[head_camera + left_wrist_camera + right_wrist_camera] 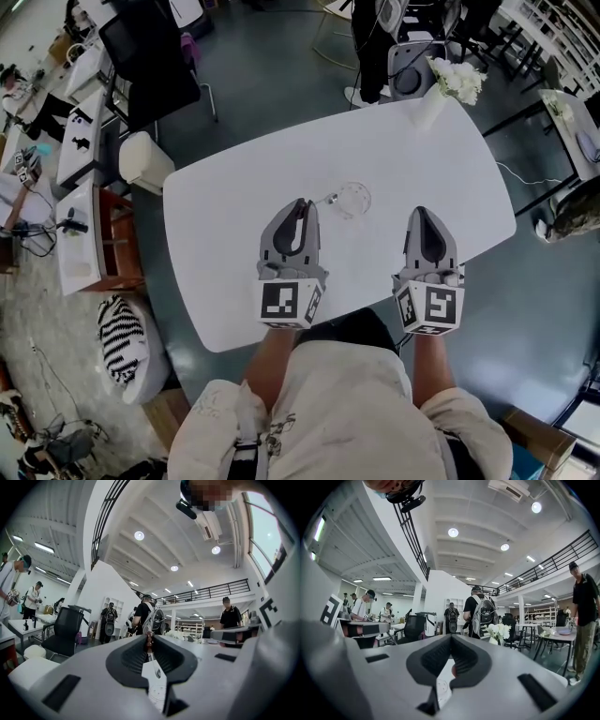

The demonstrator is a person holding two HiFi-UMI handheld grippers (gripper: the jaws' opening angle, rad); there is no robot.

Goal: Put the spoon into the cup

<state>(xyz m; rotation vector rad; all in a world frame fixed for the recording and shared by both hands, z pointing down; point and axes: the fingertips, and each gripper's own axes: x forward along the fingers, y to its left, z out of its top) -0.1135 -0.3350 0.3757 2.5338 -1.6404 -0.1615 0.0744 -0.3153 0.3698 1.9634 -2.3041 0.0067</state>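
A clear glass cup [354, 199] stands near the middle of the white table [234, 244]. A small shiny spoon [329, 199] shows at the cup's left rim. I cannot tell whether it rests in the cup or lies beside it. My left gripper [301, 204] points at the table just left of the spoon without touching it. In the left gripper view its jaws [149, 639] stand a thin slit apart and hold nothing. My right gripper [419, 214] hovers right of the cup, its tips [451, 638] together and empty.
A vase of white flowers [455, 80] stands at the table's far right corner and also shows in the right gripper view [499, 631]. A black chair [150, 56] and a white bin [142, 161] stand left of the table. Several people stand beyond it.
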